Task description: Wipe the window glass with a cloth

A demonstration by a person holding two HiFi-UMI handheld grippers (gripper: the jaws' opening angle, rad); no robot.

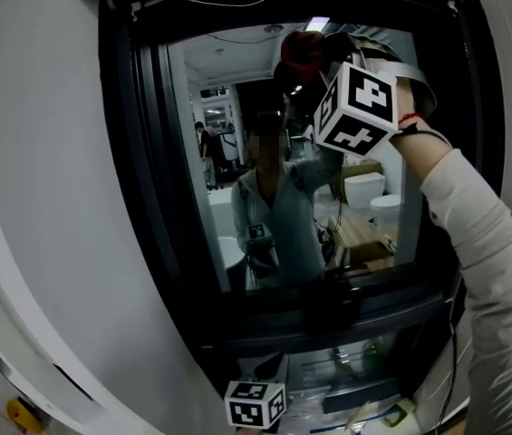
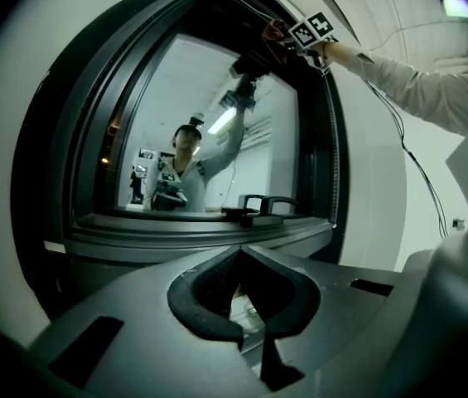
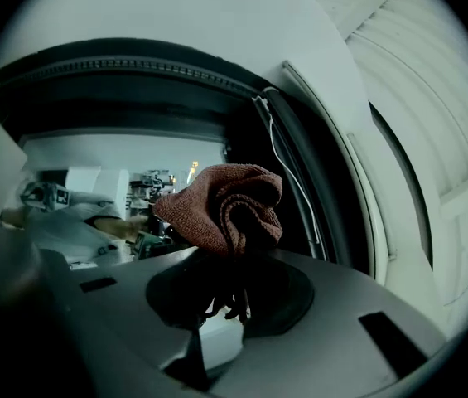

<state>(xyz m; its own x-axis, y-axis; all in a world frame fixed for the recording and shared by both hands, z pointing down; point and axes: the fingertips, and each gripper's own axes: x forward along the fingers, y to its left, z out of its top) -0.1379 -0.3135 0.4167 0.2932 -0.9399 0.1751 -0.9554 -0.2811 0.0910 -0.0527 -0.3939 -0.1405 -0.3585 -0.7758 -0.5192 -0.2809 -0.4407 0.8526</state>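
Holding cloth (image 3: 217,206) clamped in right claw (image 3: 235,259) at glass (image 1: 237,107) 1 o'clock corner; pane runs toward 7 o'clock; left claw (image 2: 239,255) closed, empty.

Rust-red cloth, black frame.
Your cloth (image 3: 225,206) shows a rusty reddish-brown weave at centre; upper right, the cube (image 1: 357,107) wears black-and-white square markers, your sleeve (image 1: 482,243) is off-white, the window frame (image 1: 138,152) black.

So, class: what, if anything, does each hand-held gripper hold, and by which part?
The right hand-held gripper pinches the reddish-brown cloth by its bunched lower folds. The left hand-held gripper holds nothing; its jaws are together.
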